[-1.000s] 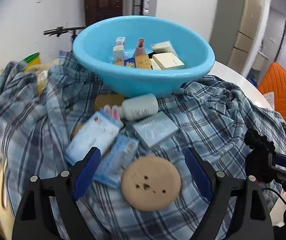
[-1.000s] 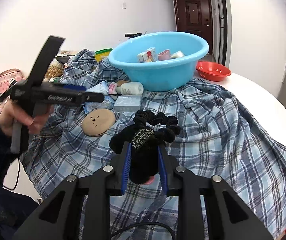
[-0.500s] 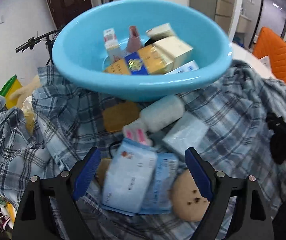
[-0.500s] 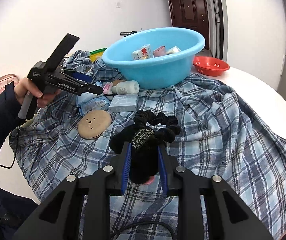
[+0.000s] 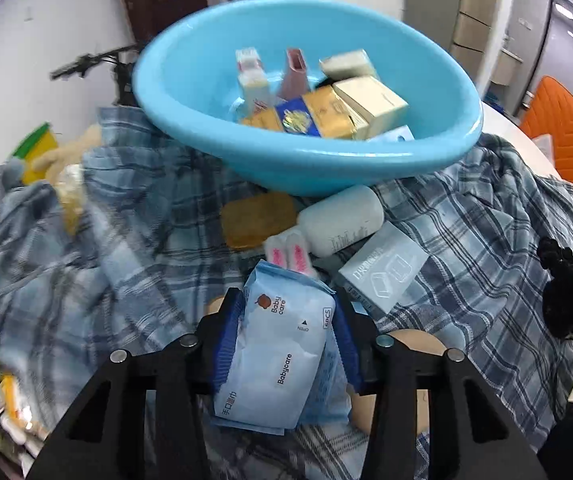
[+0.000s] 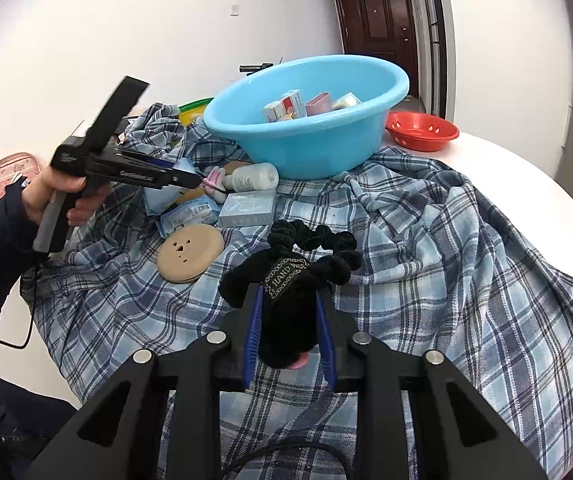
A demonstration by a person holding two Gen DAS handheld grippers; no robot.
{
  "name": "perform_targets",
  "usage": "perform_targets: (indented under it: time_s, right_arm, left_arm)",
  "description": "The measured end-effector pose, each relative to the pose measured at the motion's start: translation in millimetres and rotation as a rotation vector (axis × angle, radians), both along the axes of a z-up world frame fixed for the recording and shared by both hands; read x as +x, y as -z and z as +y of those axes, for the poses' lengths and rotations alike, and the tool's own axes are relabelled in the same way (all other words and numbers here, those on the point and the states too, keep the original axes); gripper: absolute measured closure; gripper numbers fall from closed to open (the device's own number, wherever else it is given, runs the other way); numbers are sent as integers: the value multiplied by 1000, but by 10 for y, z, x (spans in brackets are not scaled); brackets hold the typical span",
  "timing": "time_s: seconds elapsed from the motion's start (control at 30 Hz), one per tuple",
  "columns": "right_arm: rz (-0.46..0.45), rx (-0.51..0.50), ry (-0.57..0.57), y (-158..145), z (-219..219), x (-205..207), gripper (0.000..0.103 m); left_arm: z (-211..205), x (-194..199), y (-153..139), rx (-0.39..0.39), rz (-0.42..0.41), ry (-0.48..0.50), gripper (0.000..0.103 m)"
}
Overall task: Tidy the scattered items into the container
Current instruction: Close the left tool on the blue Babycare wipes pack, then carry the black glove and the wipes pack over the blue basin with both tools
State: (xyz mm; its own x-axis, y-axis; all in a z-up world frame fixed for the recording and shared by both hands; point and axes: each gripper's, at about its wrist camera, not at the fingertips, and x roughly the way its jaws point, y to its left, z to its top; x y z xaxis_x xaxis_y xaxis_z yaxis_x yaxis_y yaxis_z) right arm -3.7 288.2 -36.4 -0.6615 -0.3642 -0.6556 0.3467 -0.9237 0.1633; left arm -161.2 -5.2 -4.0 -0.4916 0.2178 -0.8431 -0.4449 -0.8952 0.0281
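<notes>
The blue basin holds several small boxes and sits on a plaid cloth. My left gripper is shut on a pale blue Babycare wipes pack, held in front of the basin; it also shows in the right wrist view. My right gripper is shut on a black scrunchie, low over the cloth. On the cloth lie a white bottle, a pale blue box, a tan round disc and an orange sponge.
A red bowl stands behind the basin on the white round table. Clutter and packets lie at the left. An orange chair is at the far right. A second blue packet lies by the disc.
My left gripper moved in toward the basin, closed on the wipes pack and lifted it. My right gripper stayed still with the scrunchie.
</notes>
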Motion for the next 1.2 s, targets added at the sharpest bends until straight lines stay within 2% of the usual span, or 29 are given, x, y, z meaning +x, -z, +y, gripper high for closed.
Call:
perform_targets:
  time_s: [0.1, 0.2, 0.3, 0.4, 0.53, 0.7, 0.93, 1.2]
  right_arm:
    - [4, -3, 6, -28, 5, -7, 79]
    - [21, -2, 8, -96, 4, 11, 79]
    - [52, 42, 26, -162, -33, 47, 79]
    - [89, 69, 68, -195, -56, 91, 79]
    - [85, 60, 66, -178, -99, 95, 79]
    - [85, 76, 73, -127, -159, 130, 79]
    - [84, 97, 100, -74, -180, 148, 79]
    - [78, 76, 107, -79, -161, 140, 79]
  left_arm:
    - [-55, 104, -120, 63, 22, -77, 56]
    - [-118, 286, -242, 131, 103, -162, 56]
    - [-107, 501, -331, 187, 135, -221, 56]
    - [-42, 750, -376, 200, 178, -268, 56]
    - [60, 1063, -340, 202, 241, -317, 56]
    - [162, 1263, -218, 252, 205, -325, 56]
    - [232, 1326, -12, 230, 149, -329, 56]
    - [273, 1347, -46, 213, 167, -322, 56]
